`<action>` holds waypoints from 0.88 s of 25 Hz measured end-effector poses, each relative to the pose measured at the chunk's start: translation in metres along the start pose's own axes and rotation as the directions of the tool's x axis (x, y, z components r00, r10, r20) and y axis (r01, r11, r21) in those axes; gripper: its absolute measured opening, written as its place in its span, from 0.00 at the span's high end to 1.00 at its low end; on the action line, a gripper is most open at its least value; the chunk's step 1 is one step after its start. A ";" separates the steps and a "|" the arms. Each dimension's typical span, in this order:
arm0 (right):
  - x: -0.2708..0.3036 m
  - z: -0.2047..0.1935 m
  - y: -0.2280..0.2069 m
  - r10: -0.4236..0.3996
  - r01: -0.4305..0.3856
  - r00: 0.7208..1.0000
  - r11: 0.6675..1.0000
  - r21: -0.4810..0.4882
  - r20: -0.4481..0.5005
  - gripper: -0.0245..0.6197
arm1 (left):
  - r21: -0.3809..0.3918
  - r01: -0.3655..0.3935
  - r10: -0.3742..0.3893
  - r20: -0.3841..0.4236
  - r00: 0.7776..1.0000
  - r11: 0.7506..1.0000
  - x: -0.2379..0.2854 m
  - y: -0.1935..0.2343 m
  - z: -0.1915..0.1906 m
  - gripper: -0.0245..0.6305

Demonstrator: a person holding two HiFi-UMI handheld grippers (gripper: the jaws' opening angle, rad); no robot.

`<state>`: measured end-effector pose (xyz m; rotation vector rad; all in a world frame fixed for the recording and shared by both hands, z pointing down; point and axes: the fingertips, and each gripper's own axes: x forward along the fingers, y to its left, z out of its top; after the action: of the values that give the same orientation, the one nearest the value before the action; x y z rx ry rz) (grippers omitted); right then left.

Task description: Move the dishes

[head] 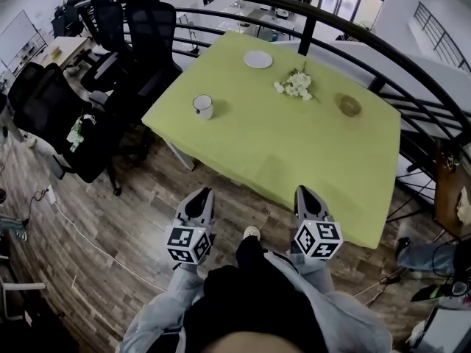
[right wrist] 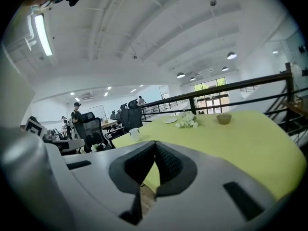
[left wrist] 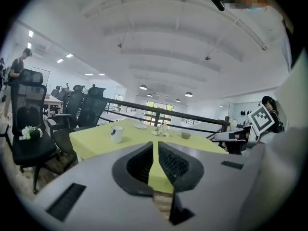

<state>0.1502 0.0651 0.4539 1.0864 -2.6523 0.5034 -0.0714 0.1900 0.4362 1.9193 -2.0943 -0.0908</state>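
A white mug (head: 202, 106) stands near the left edge of the green-clothed table (head: 280, 145). Farther back are a white plate (head: 257, 59), a bunch of white flowers (head: 296, 84) and a small brown bowl (head: 349, 106). My left gripper (head: 202, 194) and right gripper (head: 305, 191) hover over the wooden floor, just short of the table's near edge, and both point at it. Both are shut with nothing between the jaws. In the left gripper view the mug (left wrist: 116, 133) is ahead to the left; in the right gripper view the bowl (right wrist: 224, 118) sits ahead to the right.
Black office chairs (head: 140, 28) crowd the table's left side. A black railing (head: 309, 20) curves behind and to the right of the table. A white cable (head: 96, 245) runs across the floor at left. Bags and gear (head: 441, 271) lie at the far right.
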 end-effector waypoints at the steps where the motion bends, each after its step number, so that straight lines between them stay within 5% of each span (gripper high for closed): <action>1: 0.007 0.003 -0.004 0.000 0.000 1.000 1.000 0.005 -0.002 0.95 | -0.001 -0.002 0.002 -0.003 1.000 1.000 0.007 0.002 0.001 0.89; 22: 0.068 0.005 -0.035 0.060 -0.059 0.997 0.998 0.018 -0.056 0.95 | -0.012 -0.028 0.028 -0.057 0.998 1.000 0.070 -0.003 -0.016 0.89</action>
<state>0.1274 -0.0026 0.4801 0.9851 -2.6424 0.5595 -0.0683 0.1231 0.4633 1.8629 -2.0783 -0.0429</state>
